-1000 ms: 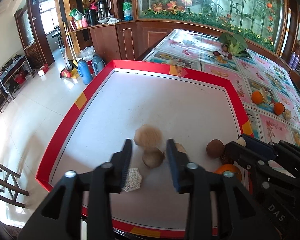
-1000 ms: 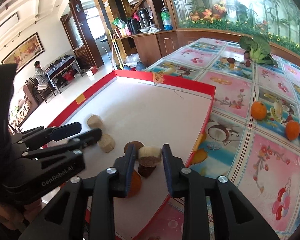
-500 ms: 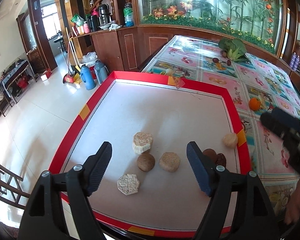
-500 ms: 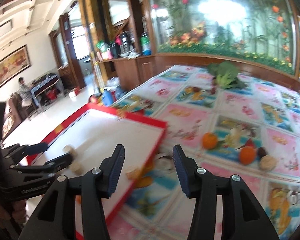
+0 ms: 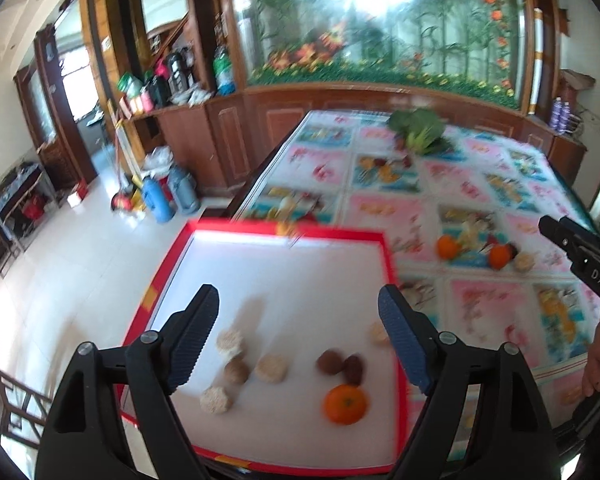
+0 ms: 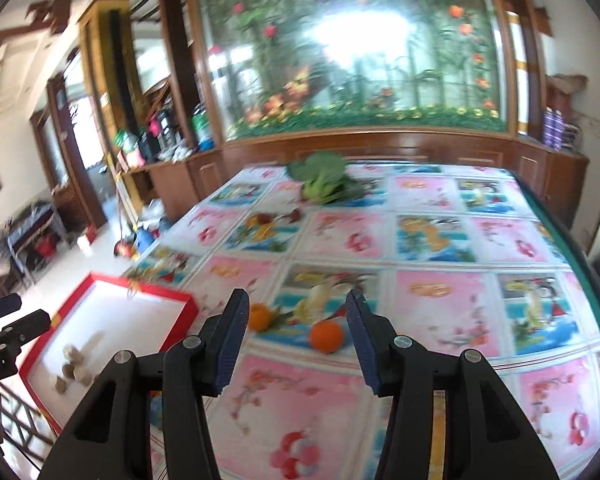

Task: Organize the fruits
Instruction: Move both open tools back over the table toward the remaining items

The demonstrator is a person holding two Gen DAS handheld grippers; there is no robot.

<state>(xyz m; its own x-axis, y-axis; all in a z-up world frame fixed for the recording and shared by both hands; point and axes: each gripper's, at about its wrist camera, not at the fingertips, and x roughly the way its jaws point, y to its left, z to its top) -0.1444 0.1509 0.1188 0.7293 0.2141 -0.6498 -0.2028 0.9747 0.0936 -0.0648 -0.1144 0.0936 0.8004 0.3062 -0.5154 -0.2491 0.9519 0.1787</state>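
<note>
A red-rimmed white tray (image 5: 392,276) holds an orange (image 5: 345,404), two dark brown fruits (image 5: 340,363) and several tan round pieces (image 5: 271,368). My left gripper (image 5: 299,340) hangs open and empty above them. My right gripper (image 6: 296,344) is open and empty over the flowered tablecloth, pointing at an orange (image 6: 326,336) between its fingers, with a second orange (image 6: 259,317) by the left finger. Both oranges also show in the left wrist view (image 5: 446,247), beside a tan fruit (image 5: 523,262). The tray also shows at the left of the right wrist view (image 6: 188,312).
A green leafy vegetable (image 6: 320,180) lies at the table's far end, with small dark fruits (image 6: 276,218) nearer. A wooden cabinet (image 6: 380,152) backs the table. Thermos flasks (image 5: 168,196) stand on the floor to the left. The table's right edge (image 6: 580,264) is green.
My right gripper let go of the tan piece in the tray, opened and swung right over the tablecloth toward the oranges. My left gripper opened wide and lifted back. An orange now lies uncovered in the tray.
</note>
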